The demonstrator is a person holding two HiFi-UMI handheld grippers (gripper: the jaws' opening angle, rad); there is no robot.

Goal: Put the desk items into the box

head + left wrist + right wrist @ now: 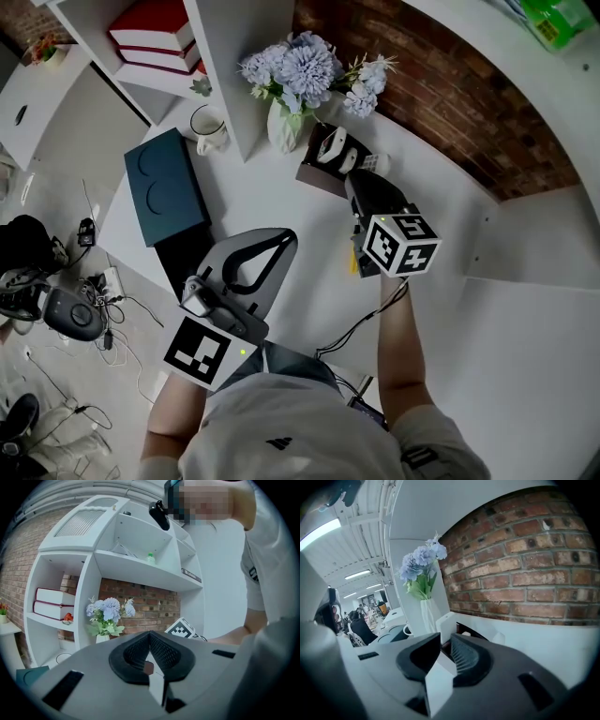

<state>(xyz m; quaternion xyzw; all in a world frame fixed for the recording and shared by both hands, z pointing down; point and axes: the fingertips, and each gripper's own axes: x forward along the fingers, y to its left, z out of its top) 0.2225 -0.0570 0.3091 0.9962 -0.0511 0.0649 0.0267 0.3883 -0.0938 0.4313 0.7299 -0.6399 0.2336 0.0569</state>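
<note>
A dark brown box (317,175) stands on the white desk (281,202) in front of the flower vase, with white items (335,150) inside it. My right gripper (356,185) reaches to the box's near right corner. Its jaws stand apart in the right gripper view, so the right gripper (446,639) is open. A white block (446,620) stands just past its tips, above the box's dark opening (474,632), and I see no pad pressing on it. My left gripper (288,238) hangs low over the desk's front. Its tips meet, with nothing between them.
A flat teal case (167,186) lies at the desk's left end, with a white mug (208,128) behind it. A vase of blue flowers (292,89) stands by the shelf's upright panel. Red books (155,33) fill a shelf. Cables and gear litter the floor (66,300) at the left.
</note>
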